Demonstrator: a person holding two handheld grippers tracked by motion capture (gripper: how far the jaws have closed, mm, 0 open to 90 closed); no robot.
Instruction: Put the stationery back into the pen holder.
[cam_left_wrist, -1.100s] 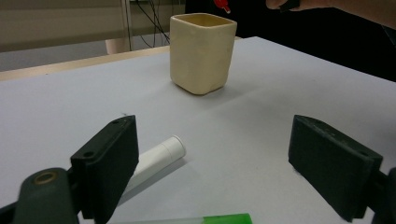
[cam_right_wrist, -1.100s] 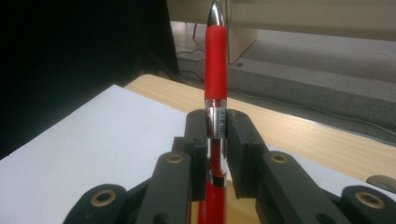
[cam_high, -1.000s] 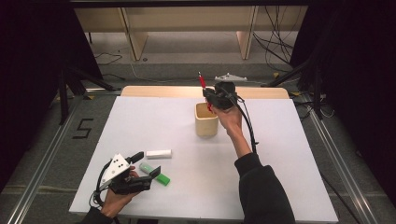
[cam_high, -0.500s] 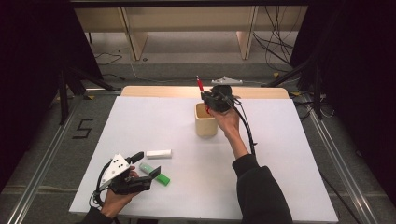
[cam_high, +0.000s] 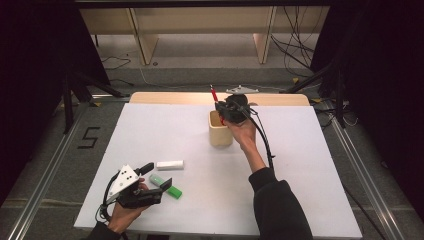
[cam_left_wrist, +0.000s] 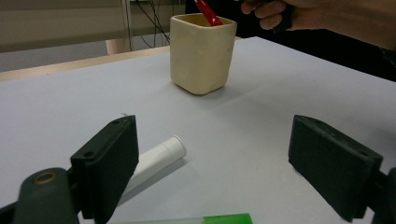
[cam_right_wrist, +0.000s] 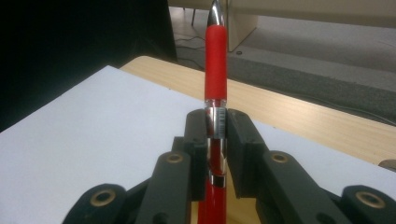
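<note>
My right gripper (cam_high: 223, 110) is shut on a red pen (cam_high: 214, 94) just above a cream square cup (cam_high: 220, 131) at the far middle of the white table. In the right gripper view the red pen (cam_right_wrist: 215, 60) stands upright between the pads of the right gripper (cam_right_wrist: 215, 135). The left gripper view shows the pen's (cam_left_wrist: 208, 11) lower end behind the rim of the cup (cam_left_wrist: 201, 53). My left gripper (cam_high: 157, 175) rests open at the near left. Between its jaws lie a white tube (cam_high: 170, 164) and a green marker (cam_high: 167, 187), neither gripped.
The white tabletop (cam_high: 300, 165) has a wooden strip (cam_high: 175, 97) along its far edge. Beyond it are wooden shelf legs (cam_high: 145, 47) and loose cables (cam_high: 295, 45) on the floor. Metal rails (cam_high: 45, 170) run along both sides.
My right gripper has sunk slightly toward the cup with the red pen. The left gripper, the white tube and the green marker have stayed put.
</note>
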